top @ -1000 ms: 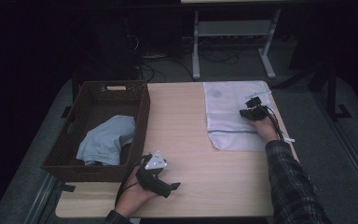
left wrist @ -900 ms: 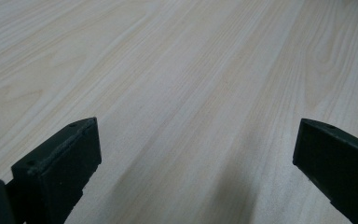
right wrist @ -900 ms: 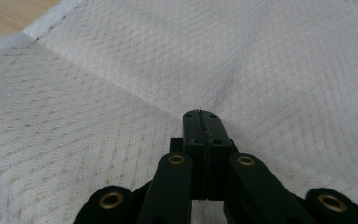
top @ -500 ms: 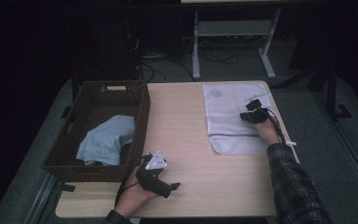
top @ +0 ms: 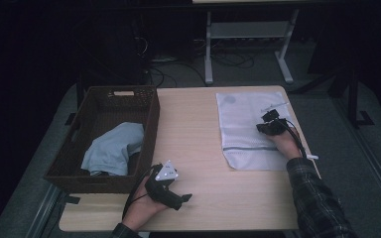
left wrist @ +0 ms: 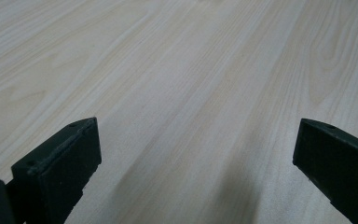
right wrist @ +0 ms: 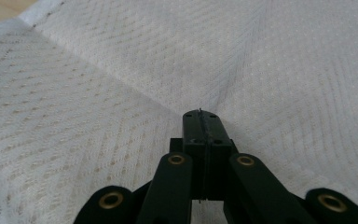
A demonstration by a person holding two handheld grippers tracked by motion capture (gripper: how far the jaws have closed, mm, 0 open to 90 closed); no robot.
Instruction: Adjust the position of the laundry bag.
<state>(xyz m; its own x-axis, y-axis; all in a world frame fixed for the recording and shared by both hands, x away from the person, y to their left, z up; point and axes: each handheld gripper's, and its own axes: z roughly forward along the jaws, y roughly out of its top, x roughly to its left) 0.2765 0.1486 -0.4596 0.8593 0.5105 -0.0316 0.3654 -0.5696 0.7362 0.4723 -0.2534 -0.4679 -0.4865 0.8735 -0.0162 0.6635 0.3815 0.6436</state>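
Observation:
A white mesh bag [top: 243, 124] lies flat on the right half of the wooden table [top: 193, 134]. My right gripper [top: 264, 127] rests on the bag's right part. In the right gripper view its jaws are closed together at the tip [right wrist: 200, 116], and creases in the mesh [right wrist: 98, 93] run in to that point, so a pinch of fabric is caught there. My left gripper [top: 183, 199] lies near the table's front edge and points right. Its jaws stand wide apart over bare wood [left wrist: 196, 140] with nothing between them.
A dark wicker basket [top: 151, 119] stands on the table's left side with a light blue cloth [top: 114, 148] inside. Behind the table are a metal frame's legs [top: 208, 59] and cables on the floor.
My right gripper has shifted slightly toward the near side on the mesh bag. The left gripper has stayed put.

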